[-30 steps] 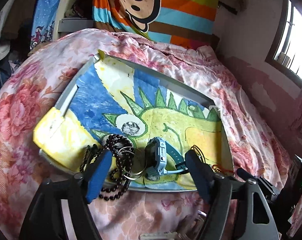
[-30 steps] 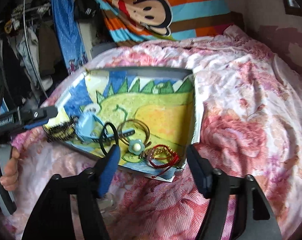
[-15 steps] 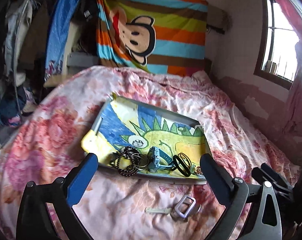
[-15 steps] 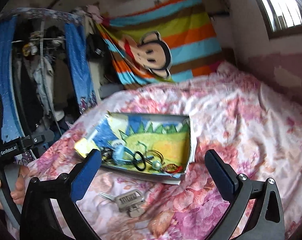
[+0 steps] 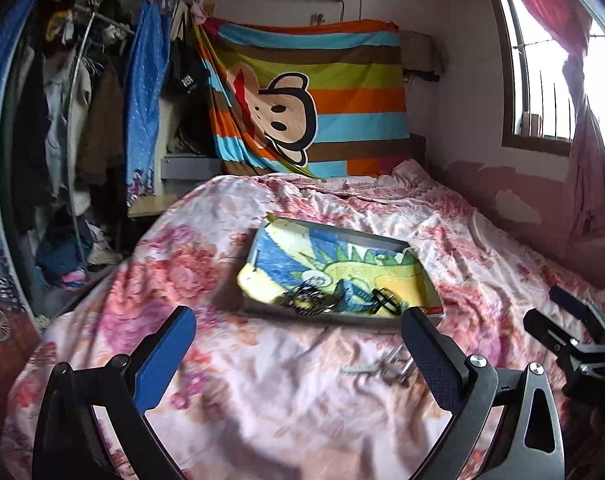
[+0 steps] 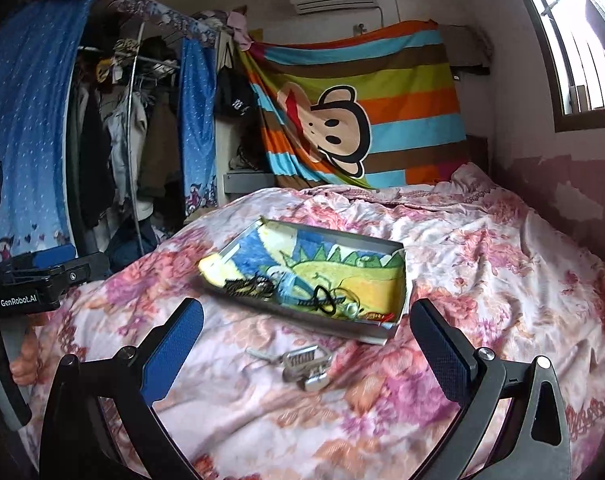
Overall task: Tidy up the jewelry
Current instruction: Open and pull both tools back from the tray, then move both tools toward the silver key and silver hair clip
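A grey tray (image 5: 334, 233) (image 6: 334, 236) lined with a dinosaur drawing lies on the floral bed. Along its near edge lie a dark bead bracelet (image 5: 306, 298) (image 6: 244, 285), a blue watch (image 5: 352, 295) (image 6: 288, 286), a black ring band (image 5: 384, 300) (image 6: 327, 295), thin bangles and a red cord bracelet (image 6: 378, 316). My left gripper (image 5: 298, 332) is open and empty, held back well short of the tray. My right gripper (image 6: 306, 324) is open and empty, also short of the tray. A metal key and clasp (image 6: 306, 362) (image 5: 390, 366) lie on the quilt between the grippers and the tray.
The floral quilt (image 5: 262, 380) covers the bed. A striped monkey blanket (image 5: 314, 96) hangs at the head. A clothes rack (image 5: 62, 120) stands at the left, a window (image 5: 558, 72) at the right. The other gripper shows at the edge of each view (image 5: 574, 340) (image 6: 30, 280).
Both grippers have pulled up and back away from the tray and have opened wider. The jewelry stays in the tray. The key and clasp have come into view.
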A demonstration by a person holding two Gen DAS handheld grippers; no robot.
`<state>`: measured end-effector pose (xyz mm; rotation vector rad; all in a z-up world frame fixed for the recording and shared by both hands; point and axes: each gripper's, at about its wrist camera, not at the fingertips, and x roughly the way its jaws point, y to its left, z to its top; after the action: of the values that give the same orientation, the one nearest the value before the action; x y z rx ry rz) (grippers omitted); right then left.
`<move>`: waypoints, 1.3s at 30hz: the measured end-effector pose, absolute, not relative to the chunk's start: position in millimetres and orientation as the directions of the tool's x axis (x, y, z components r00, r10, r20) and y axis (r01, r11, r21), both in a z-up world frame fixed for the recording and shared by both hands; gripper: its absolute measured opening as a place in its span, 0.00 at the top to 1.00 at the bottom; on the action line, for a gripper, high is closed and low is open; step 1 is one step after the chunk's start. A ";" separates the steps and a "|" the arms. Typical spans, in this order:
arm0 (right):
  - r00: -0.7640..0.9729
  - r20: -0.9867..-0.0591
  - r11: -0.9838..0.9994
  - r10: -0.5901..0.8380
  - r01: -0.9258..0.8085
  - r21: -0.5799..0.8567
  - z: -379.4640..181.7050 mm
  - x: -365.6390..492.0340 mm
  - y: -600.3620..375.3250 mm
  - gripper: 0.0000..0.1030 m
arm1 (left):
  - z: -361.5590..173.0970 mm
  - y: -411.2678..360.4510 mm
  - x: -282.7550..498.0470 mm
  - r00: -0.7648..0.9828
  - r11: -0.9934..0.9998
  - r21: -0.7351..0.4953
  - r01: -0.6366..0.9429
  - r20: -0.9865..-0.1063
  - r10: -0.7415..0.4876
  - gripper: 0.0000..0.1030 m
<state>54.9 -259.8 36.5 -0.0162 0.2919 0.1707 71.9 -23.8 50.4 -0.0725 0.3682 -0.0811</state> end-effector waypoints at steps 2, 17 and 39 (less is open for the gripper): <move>0.940 -0.297 0.985 0.167 -0.173 0.005 33.9 46.3 -256.7 0.02 | 46.3 -20.0 61.5 0.931 0.996 -0.067 0.062 -0.355 -0.082 0.00; 0.849 -0.521 0.995 0.092 -0.065 0.071 -13.7 56.9 -274.4 0.02 | -13.7 -3.0 42.1 0.872 0.997 -0.004 0.082 -0.485 -0.073 0.00; 0.759 -0.648 0.998 0.055 -0.029 0.049 -36.5 79.0 -277.9 0.02 | -37.7 -9.0 72.0 0.789 0.994 -0.021 0.111 -0.606 -0.101 0.00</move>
<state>79.0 -277.9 -36.5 0.0370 0.7071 0.0458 72.0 -9.0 -37.7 0.0161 0.6521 -0.1140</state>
